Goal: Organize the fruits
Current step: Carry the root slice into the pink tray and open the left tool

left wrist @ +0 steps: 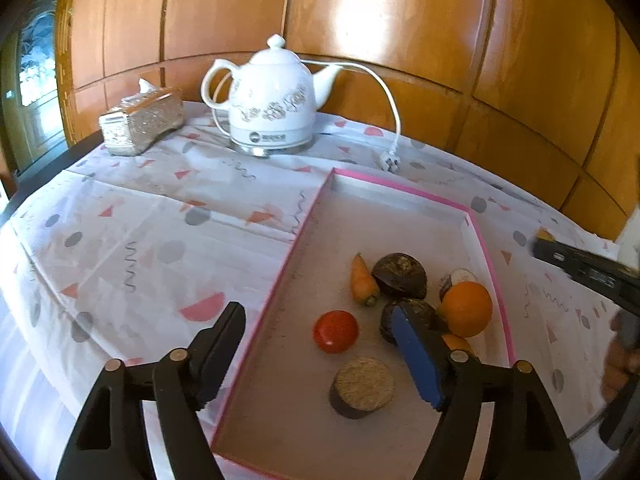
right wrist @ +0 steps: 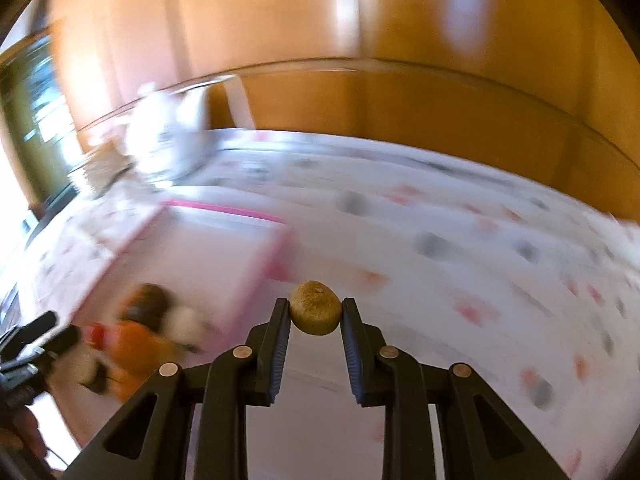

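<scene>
A shallow pink-rimmed tray [left wrist: 308, 216] lies on the patterned tablecloth. In it are a red tomato [left wrist: 335, 331], a small carrot [left wrist: 363, 281], an orange [left wrist: 466, 309], two dark round fruits [left wrist: 400, 275], a cut brown piece [left wrist: 362, 386] and a sliced dark piece [left wrist: 460, 278]. My left gripper [left wrist: 316, 344] is open, low over the tray's near end, with the tomato between its fingers. My right gripper [right wrist: 315, 314] is shut on a small brown round fruit [right wrist: 315, 313], held above the cloth to the right of the tray [right wrist: 224, 208]. The right wrist view is motion-blurred.
A white electric kettle [left wrist: 272, 100] with its cord and plug [left wrist: 388, 164] stands at the back. A glittery tissue box [left wrist: 140, 122] sits at back left. A wooden panel wall runs behind the table. The right gripper's body [left wrist: 588, 272] shows at the right edge.
</scene>
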`<action>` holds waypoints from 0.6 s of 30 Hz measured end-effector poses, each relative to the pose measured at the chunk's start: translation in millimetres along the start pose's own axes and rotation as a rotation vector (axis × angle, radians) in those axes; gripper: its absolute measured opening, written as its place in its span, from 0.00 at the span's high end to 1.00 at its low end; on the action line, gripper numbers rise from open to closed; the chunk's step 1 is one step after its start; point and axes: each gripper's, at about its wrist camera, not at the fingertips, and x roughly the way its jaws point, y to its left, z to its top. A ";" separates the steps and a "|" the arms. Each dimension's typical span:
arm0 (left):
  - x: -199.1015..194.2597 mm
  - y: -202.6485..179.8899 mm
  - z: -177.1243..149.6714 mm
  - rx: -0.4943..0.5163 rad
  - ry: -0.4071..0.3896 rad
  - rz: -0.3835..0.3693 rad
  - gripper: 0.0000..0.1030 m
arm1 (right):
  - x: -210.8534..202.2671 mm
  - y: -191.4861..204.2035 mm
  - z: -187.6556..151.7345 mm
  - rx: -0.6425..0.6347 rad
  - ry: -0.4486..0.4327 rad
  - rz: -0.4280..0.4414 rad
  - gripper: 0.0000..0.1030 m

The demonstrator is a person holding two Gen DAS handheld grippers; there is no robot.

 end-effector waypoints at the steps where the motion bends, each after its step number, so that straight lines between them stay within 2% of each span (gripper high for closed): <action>1: -3.4 1.8 0.5 -0.004 -0.008 0.007 0.21 | 5.7 13.5 5.5 -0.025 0.003 0.018 0.75; 5: -13.8 7.1 2.1 -0.006 -0.036 0.028 0.11 | 38.2 51.0 19.0 -0.093 0.043 0.042 0.75; 10: -20.3 11.2 4.9 -0.021 -0.049 0.032 0.01 | 64.2 68.1 19.4 -0.095 0.106 0.056 0.72; 12: -21.4 10.2 5.5 -0.024 -0.048 0.035 0.00 | 60.4 69.3 16.4 -0.086 0.100 0.064 0.60; 14: -23.9 8.1 5.4 -0.018 -0.053 0.043 0.00 | 51.3 69.8 13.7 -0.078 0.077 0.061 0.54; 18: -29.2 4.8 3.4 -0.010 -0.065 0.060 0.00 | 23.0 67.4 5.6 -0.044 0.020 0.064 0.52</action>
